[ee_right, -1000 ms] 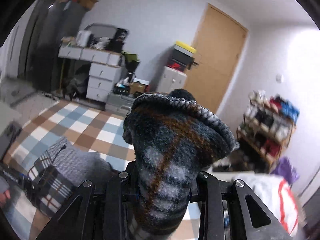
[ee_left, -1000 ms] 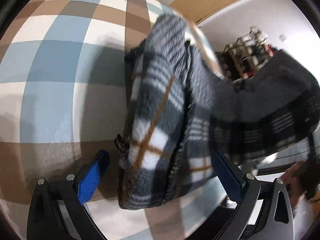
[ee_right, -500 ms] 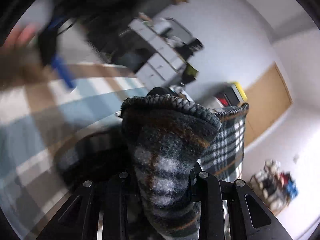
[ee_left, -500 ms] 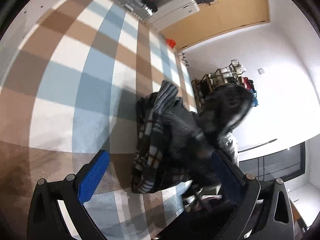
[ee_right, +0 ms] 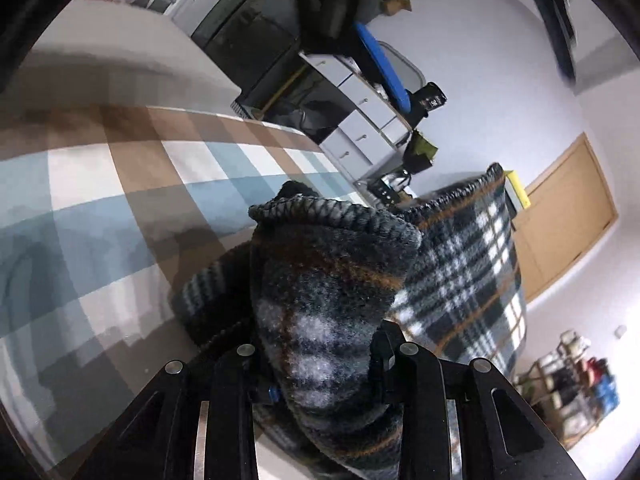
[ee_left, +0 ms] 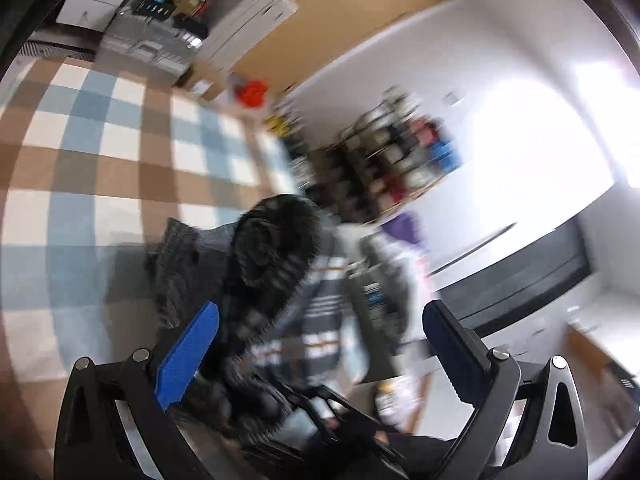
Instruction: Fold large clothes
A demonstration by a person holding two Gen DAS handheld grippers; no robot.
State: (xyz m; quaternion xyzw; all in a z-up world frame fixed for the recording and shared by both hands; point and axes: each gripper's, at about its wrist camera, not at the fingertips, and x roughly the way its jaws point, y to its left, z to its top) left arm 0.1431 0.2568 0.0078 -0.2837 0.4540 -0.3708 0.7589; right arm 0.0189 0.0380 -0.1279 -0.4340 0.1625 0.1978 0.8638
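A dark plaid fleece garment [ee_right: 332, 272] with white and orange stripes is bunched between the jaws of my right gripper [ee_right: 320, 360], which is shut on it. A flap of it [ee_right: 472, 272] stands up to the right, and the rest trails onto the checked cloth surface [ee_right: 120, 184]. In the left wrist view the garment [ee_left: 276, 240] is a blurred heap on the checked surface [ee_left: 100, 160], beyond and below my left gripper [ee_left: 320, 312]. That gripper is open, its blue pads [ee_left: 188, 352] wide apart and touching nothing. One of its blue fingers [ee_right: 380, 68] shows high in the right wrist view.
Grey drawer units [ee_right: 360, 120] and boxes line the far edge of the checked surface. A wooden door [ee_right: 568, 224] and a shoe rack [ee_left: 400, 160] stand along the white wall. A pale pile of clothes or bags [ee_left: 384, 264] lies beside the garment.
My left gripper has lifted away from the garment, which now looks smaller and farther off. My right gripper has swung down and rolled, carrying the fleece low over the checked surface.
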